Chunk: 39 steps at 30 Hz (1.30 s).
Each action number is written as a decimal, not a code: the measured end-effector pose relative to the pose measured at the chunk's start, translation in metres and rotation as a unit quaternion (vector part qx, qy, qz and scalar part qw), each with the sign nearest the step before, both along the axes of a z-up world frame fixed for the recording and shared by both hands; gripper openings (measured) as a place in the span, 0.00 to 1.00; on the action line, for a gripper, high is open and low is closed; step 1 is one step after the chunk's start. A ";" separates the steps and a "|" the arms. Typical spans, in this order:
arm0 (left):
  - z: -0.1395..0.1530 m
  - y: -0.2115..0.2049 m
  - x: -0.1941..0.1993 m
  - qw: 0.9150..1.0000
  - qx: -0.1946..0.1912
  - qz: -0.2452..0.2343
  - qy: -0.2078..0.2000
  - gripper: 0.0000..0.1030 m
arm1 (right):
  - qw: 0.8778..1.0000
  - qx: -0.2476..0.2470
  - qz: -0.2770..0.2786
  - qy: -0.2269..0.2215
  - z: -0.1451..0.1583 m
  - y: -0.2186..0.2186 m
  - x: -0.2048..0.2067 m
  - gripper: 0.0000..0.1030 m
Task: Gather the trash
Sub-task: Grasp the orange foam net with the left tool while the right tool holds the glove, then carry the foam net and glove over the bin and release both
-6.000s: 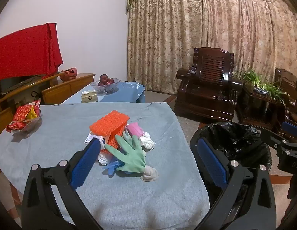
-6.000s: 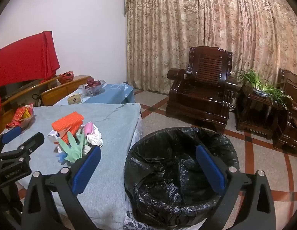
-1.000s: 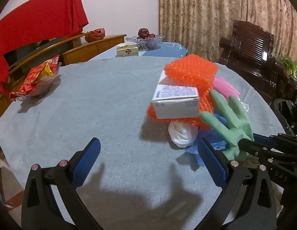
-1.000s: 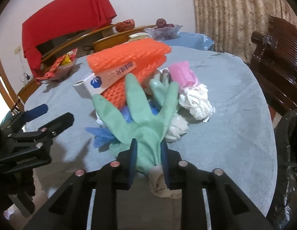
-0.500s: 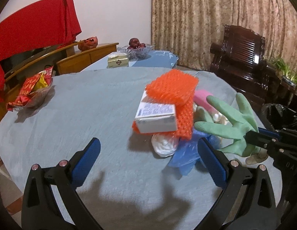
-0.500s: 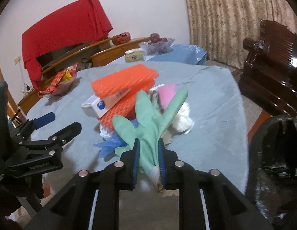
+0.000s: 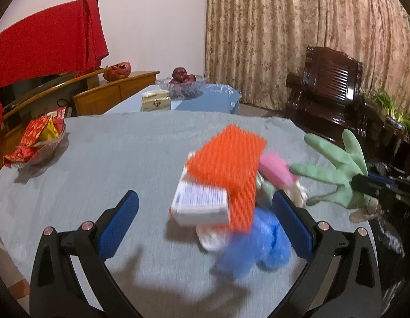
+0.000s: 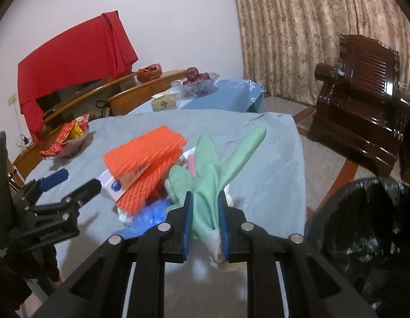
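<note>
The right gripper (image 8: 205, 220) is clenched on the green glove (image 8: 218, 169), not yet binned; the left gripper (image 7: 205, 225) gapes empty; the box (image 7: 201, 206) and blue wad (image 7: 258, 249) remain between its jaws.

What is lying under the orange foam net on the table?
Under the orange foam net sit a white printed box, a white crumpled wad and a blue glove. Whatever lies beneath its middle is covered.
</note>
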<state>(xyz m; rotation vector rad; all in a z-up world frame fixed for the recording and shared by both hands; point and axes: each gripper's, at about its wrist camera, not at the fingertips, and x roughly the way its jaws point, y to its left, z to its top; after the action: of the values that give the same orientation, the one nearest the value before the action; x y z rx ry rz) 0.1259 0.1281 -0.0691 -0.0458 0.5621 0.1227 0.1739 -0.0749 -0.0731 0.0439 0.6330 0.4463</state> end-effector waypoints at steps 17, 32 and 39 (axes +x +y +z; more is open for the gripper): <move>-0.019 0.001 0.067 0.998 0.003 -0.034 0.047 0.39 | 1.000 0.001 -0.001 0.011 -0.013 0.008 0.033 0.18; 0.015 -0.020 0.045 0.998 -0.014 -0.059 -0.001 0.10 | 1.000 0.013 -0.014 -0.012 0.002 -0.004 0.025 0.18; 0.040 -0.051 0.027 0.995 -0.025 -0.092 -0.024 0.10 | 0.999 0.021 -0.037 -0.033 0.020 -0.030 0.007 0.18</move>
<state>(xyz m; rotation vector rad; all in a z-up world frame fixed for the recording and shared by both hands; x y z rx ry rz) 0.1534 0.0768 -0.0287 -0.0452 0.5189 -0.0712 0.1808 -0.1044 -0.0531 0.0912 0.5546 0.3868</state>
